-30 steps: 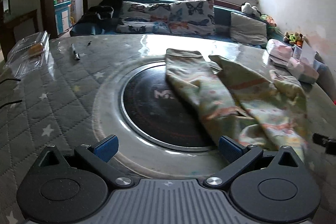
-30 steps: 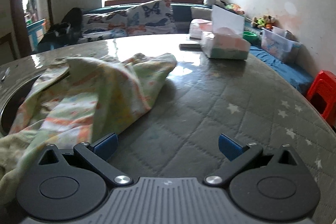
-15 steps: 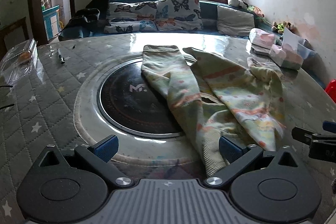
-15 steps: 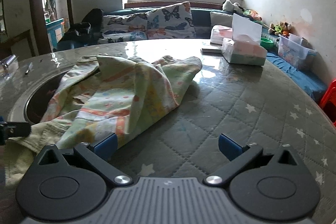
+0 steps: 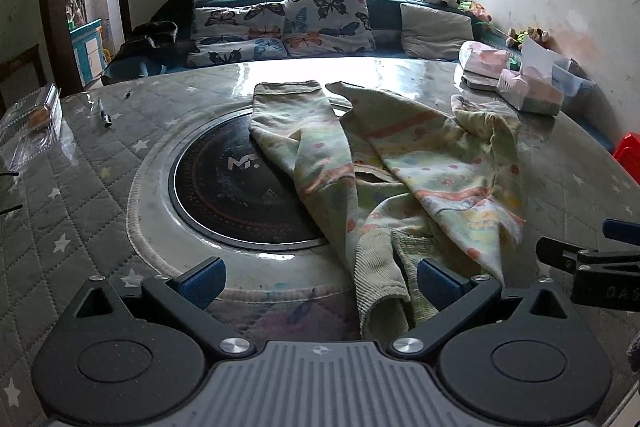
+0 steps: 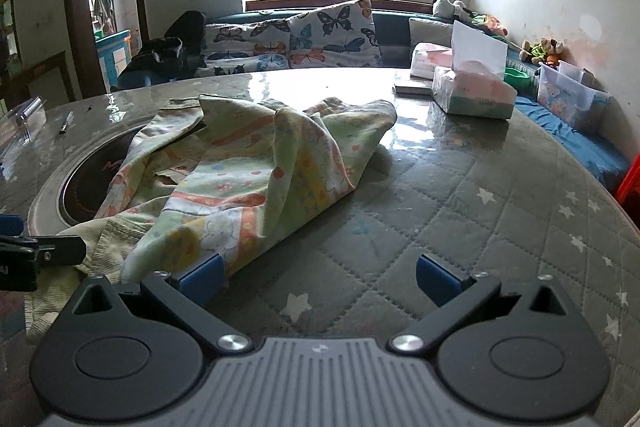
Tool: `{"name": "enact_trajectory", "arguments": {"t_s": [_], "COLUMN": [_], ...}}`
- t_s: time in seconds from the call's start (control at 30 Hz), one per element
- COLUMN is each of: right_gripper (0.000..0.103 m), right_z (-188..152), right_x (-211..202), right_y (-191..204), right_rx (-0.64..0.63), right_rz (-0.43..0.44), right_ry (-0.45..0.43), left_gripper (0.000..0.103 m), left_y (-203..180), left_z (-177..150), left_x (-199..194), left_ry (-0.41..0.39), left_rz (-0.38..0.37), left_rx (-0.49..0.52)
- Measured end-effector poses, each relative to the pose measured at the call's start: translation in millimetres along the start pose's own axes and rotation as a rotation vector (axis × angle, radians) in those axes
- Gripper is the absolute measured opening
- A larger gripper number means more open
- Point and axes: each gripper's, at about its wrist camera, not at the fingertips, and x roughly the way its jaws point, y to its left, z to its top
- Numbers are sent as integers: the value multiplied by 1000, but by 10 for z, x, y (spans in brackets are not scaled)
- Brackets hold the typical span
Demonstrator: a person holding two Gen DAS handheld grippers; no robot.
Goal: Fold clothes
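A pale green garment [image 5: 420, 167] with orange stripes and small prints lies crumpled on the round quilted table [image 5: 80, 187]; one leg stretches over the black round insert [image 5: 232, 187]. Its ribbed hem [image 5: 376, 267] rests just inside my left gripper's right finger. My left gripper [image 5: 320, 281] is open, low at the near edge. In the right wrist view the garment [image 6: 256, 163] lies to the left, its edge touching the left pad [image 6: 202, 275]. My right gripper [image 6: 320, 275] is open over bare table. Each gripper shows in the other's view: the right gripper [image 5: 580, 259], the left gripper [image 6: 36, 251].
A tissue box [image 6: 472, 95] and a flat pack stand at the table's far right. A pen [image 5: 105, 117] and a clear plastic box [image 5: 36, 115] lie at the left. A sofa with butterfly cushions [image 5: 320, 23] runs behind; a red stool [image 5: 628, 151] stands at the right.
Both grippers have drawn back toward the near edge, so the garment sits more in the middle of each view. The cloth has stopped moving and lies still. Each gripper now shows in the other's view.
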Motion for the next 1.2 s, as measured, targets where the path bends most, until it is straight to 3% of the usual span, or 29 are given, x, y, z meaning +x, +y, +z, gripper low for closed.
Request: {"name": "enact_trajectory", "arguments": {"t_s": [0.73, 1.2], "right_gripper": [102, 86], "right_z": [117, 442], "right_x": [21, 226], "right_y": [8, 86], "right_rx": [0, -62], "right_rz": [-2, 30], "right_ry": [-9, -21], "left_gripper": [103, 102], "left_y": [-73, 20], "left_z": [155, 514], "left_x": [43, 308], "left_ry": [-8, -40], "left_rz": [-5, 40], "left_rx": [47, 73]}}
